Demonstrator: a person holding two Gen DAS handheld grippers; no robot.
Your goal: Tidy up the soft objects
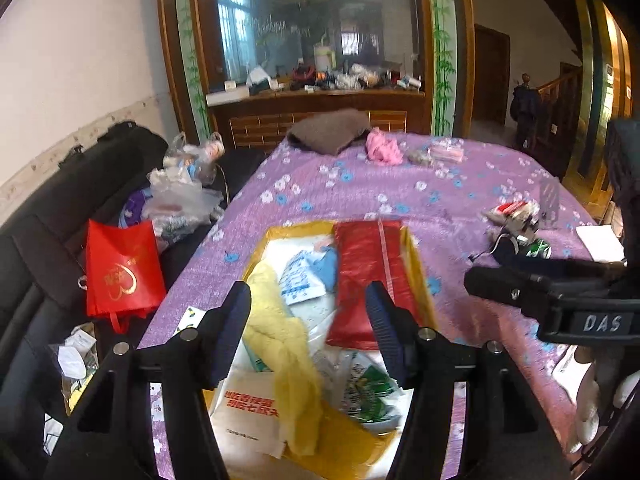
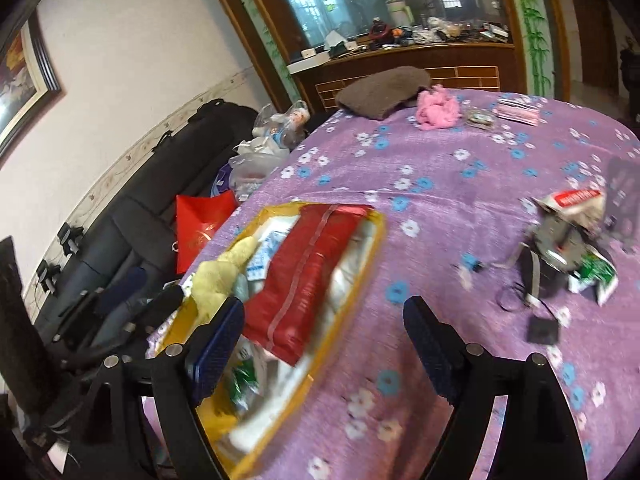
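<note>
Both claws, left gripper (image 1: 308,320) and right gripper (image 2: 324,344), are held apart, empty; fluffy pink cloth clump (image 1: 383,147) lies far ahead, nearer the right.

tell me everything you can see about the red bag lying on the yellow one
The red bag is flat, glossy and plastic-looking, with a paler strip running along its length. It lies stretched along the right side of the yellow bag, over white packets, on the purple flowered tablecloth. A yellow cloth lies left of it, apart. Both grippers stand open above it and neither touches it.
</note>
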